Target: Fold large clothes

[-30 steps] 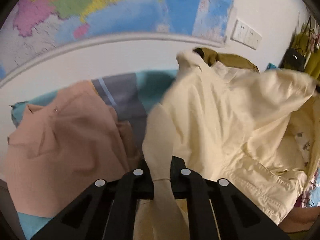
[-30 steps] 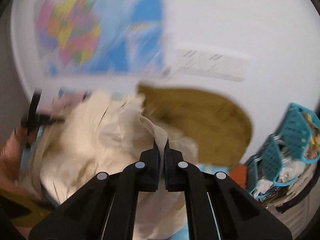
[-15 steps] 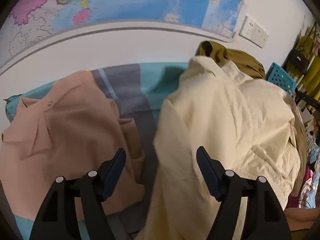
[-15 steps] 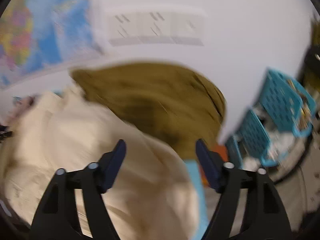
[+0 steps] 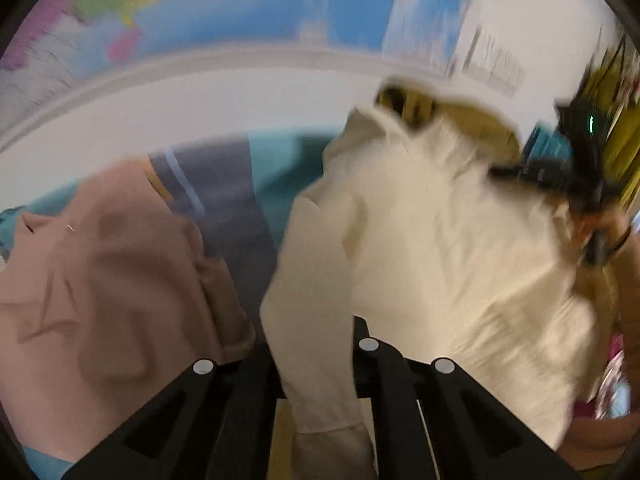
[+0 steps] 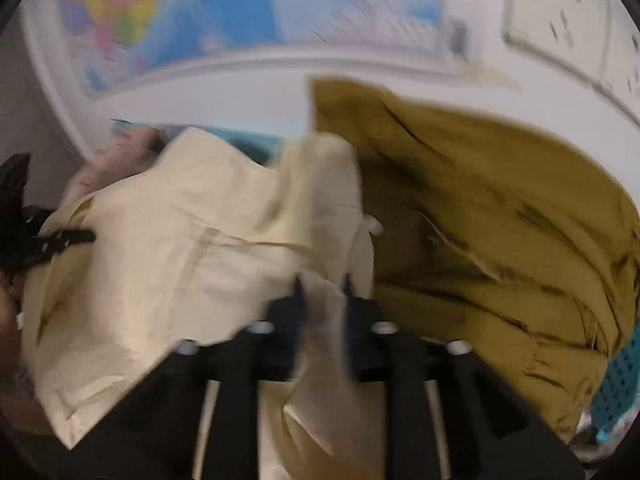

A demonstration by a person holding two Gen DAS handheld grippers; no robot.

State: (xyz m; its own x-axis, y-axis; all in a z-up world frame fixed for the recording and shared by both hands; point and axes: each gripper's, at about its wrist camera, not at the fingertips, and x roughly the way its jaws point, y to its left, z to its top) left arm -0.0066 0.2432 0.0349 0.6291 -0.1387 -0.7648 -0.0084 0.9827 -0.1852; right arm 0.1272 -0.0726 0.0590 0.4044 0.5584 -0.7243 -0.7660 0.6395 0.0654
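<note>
Between both grippers hangs the cream jacket (image 5: 420, 240); left gripper (image 5: 316, 344) and right gripper (image 6: 320, 300) each pinch fabric. Shallow bites may slip.

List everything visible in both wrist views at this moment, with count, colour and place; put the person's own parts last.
Cream jacket: 1, pale cream, centre of the pile, cloth between both grippers' fingers.
Pink garment: 1, dusty pink, left of the cream jacket.
Olive garment: 1, olive-mustard, behind and right of the cream jacket.
Bed cover: 1, teal and grey striped, under the clothes.
Wall map: 1, mostly blue with coloured patches, on the white wall.
Wall sockets: one white panel, upper right wall; count blurred.
Basket: 1, teal, far right edge.
Left gripper: black, a cream sleeve between its fingers.
Right gripper: black, nearly closed on cream cloth.
Right hand: at the right edge of the left wrist view.
</note>
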